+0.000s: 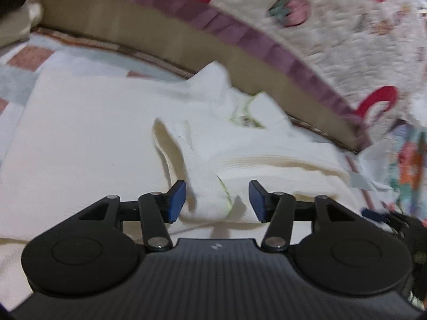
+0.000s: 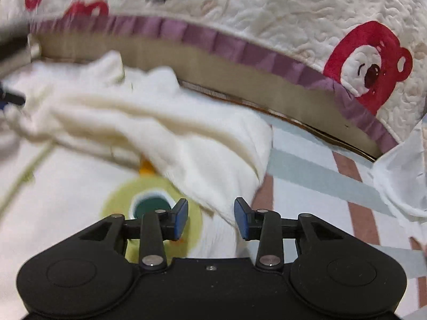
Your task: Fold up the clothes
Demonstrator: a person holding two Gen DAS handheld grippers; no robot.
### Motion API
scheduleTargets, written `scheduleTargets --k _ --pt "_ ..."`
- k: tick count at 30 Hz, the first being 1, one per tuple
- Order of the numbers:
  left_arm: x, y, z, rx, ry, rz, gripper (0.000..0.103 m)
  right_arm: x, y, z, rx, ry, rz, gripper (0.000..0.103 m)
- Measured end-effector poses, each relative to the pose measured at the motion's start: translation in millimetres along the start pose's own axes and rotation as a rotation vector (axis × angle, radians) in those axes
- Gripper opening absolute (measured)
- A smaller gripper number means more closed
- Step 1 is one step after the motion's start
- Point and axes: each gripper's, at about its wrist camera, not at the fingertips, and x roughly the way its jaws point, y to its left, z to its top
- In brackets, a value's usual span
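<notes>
- White garment [image 1: 112,133]: laid flat on a striped sheet [image 1: 24,61], which serves as the landmark here. The garment is spread over the sheet's middle, its far edge lying near a purple-trimmed quilt [image 1: 333,26] that rises beyond the sheet.
- Folded-over part, left wrist view: a narrow flap of the white cloth with a pale green seam [image 1: 225,192] is seen lying on top of the garment, running down toward the left gripper [image 1: 216,201].
- Left gripper: jaws are parted, with the blue pads [image 1: 176,200] standing clear on either side of the flap's end. The cloth lies between them but is not pinched.
- Green print [image 2: 149,205]: a round green and dark teal motif is shown on the garment's front, partly covered by a bunched white fold [image 2: 186,146] that lies across it.
- Right gripper [image 2: 211,220]: jaws are parted and nothing is clamped. The lower edge of the bunched fold ends just beyond and between the pads, and the printed front of the garment lies beneath them.
- Sheet, right wrist view: bare pink and grey stripes are exposed beside the garment's right edge [image 2: 267,138].
- Blur: both views are smeared, so fine seams are not readable.
</notes>
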Motion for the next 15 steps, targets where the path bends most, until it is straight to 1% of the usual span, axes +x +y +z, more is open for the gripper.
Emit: scheduleTargets --k 1,2,3,4,5,6,7,9,11,12,14,15 --pt "3 -1 1 0.01 0.01 0.003 0.005 2 -1 -1 -0.006 -0.005 -0.013 0.042" --pt "4 -3 2 0.036 0.018 0.001 0.005 5 -2 -1 -0.01 -0.011 -0.026 0.042" --pt "-2 -7 3 0.065 -0.003 -0.007 0.005 8 -4 -2 -0.015 -0.018 -0.038 0.028" --pt "-13 -11 3 0.098 -0.049 -0.022 0.005 7 -8 -2 -0.002 -0.028 -0.043 0.007" --pt "-24 -13 5 0.115 -0.082 -0.029 0.005 7 -13 -1 0.013 -0.038 -0.047 0.007" --pt "-34 -12 6 0.108 -0.1 -0.026 0.005 7 -17 -1 0.028 -0.049 -0.051 0.006" --pt "-41 -7 8 0.088 -0.112 -0.018 0.005 5 -26 -2 0.084 -0.065 -0.035 0.006" --pt "-46 8 9 0.044 -0.112 0.009 0.005 6 -34 -8 0.127 -0.065 -0.026 0.006" --pt "-41 22 5 -0.004 -0.079 0.024 0.005 6 -36 -14 0.151 -0.062 0.005 0.006" --pt "-36 25 2 -0.011 -0.057 0.034 0.005 6 -37 -18 0.163 -0.06 0.021 0.006" --pt "-27 24 -4 0.002 -0.016 0.068 0.005 11 -37 -21 0.137 -0.01 0.058 0.007" --pt "-24 22 -6 0.019 -0.006 0.086 0.005 10 -39 -21 0.147 -0.004 0.076 0.009"
